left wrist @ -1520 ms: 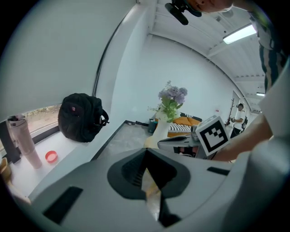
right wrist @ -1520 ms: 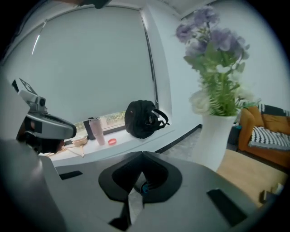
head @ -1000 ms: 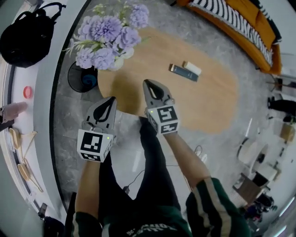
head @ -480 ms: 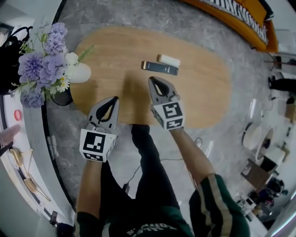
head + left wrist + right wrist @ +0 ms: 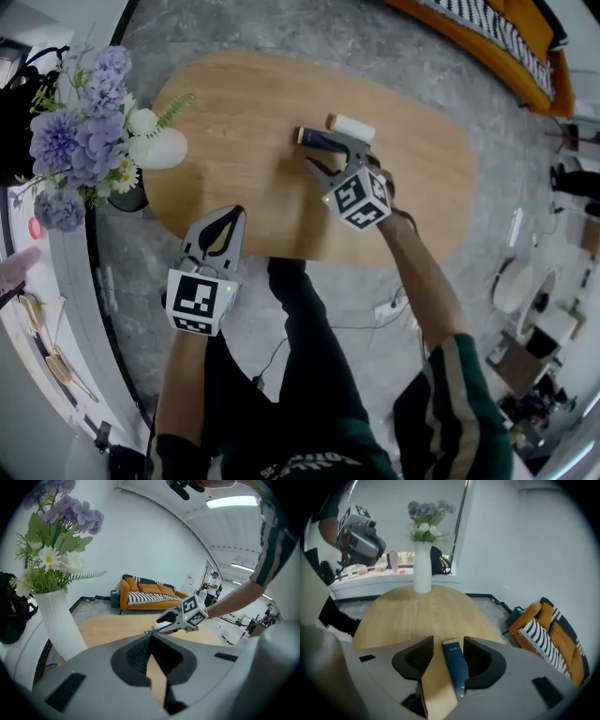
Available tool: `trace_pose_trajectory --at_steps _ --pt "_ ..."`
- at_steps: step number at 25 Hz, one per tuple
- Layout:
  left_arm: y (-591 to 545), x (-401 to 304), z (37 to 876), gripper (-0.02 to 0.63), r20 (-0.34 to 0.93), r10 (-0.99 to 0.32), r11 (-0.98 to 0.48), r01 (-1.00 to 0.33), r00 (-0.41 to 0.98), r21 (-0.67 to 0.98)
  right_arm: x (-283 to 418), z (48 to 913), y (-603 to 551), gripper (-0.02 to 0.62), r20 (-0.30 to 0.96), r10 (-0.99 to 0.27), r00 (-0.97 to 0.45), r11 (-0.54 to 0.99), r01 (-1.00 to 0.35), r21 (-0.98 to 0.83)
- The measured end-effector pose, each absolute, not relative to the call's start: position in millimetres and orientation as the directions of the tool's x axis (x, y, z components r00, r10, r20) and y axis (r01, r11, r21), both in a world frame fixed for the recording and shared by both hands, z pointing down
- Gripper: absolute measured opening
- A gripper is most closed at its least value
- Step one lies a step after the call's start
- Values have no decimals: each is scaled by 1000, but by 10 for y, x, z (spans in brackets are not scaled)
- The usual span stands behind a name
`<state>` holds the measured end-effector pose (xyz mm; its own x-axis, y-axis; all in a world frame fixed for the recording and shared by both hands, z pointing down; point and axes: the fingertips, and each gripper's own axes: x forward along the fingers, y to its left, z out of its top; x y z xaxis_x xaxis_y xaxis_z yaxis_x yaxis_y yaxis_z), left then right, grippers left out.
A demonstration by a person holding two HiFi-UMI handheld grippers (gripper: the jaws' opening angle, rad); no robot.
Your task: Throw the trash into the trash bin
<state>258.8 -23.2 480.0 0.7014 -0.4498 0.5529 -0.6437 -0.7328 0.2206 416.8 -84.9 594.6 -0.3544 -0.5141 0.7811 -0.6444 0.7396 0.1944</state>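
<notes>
A flat dark blue box (image 5: 317,141) (image 5: 455,667) lies on the oval wooden table (image 5: 234,103), with a small white packet (image 5: 352,127) just beyond it. My right gripper (image 5: 328,151) (image 5: 447,641) reaches down over the table. Its jaws are opening, and the blue box lies between them close to the right jaw, without being pressed. My left gripper (image 5: 236,213) (image 5: 151,637) hovers at the table's near edge, shut and empty. A dark round bin (image 5: 131,199) stands on the floor at the table's left end, mostly hidden by flowers.
A white vase (image 5: 159,148) (image 5: 422,569) of purple flowers stands at the table's left end. An orange sofa (image 5: 506,37) with a striped cushion lies beyond the table. The person's legs (image 5: 300,356) are below the near edge. A white counter (image 5: 56,309) runs along the left.
My right gripper has reached forward and down over the table, rolled, and opened around the blue box. The left gripper has shifted to the table's near edge and stayed shut.
</notes>
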Motion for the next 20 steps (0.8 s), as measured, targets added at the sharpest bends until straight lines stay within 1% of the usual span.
trace_pose_trajectory --at_steps 3,5,12,14,16,20 --pt "-193 2552 4844 0 566 -448 -727 -651 692 219 4320 6265 -886 183 869 -399 -292 808 -560 182" --pt "-181 2513 4872 0 573 -451 -718 -659 684 222 4382 6434 -915 181 906 -336 -256 829 -537 156" --pt "-163 2367 4941 0 583 -473 -685 -692 661 229 4456 6782 -992 183 958 -242 -153 854 -503 135" --pt "-151 2338 4928 0 582 -482 -679 -699 655 225 4483 6807 -1004 183 962 -244 -120 846 -511 151" --pt "-114 2296 4904 0 581 -488 -676 -703 651 220 4480 6766 -1008 179 957 -273 -96 830 -527 184" --pt "7 2143 4775 0 578 -500 -673 -709 645 210 4342 6558 -908 178 939 -326 -110 802 -558 213"
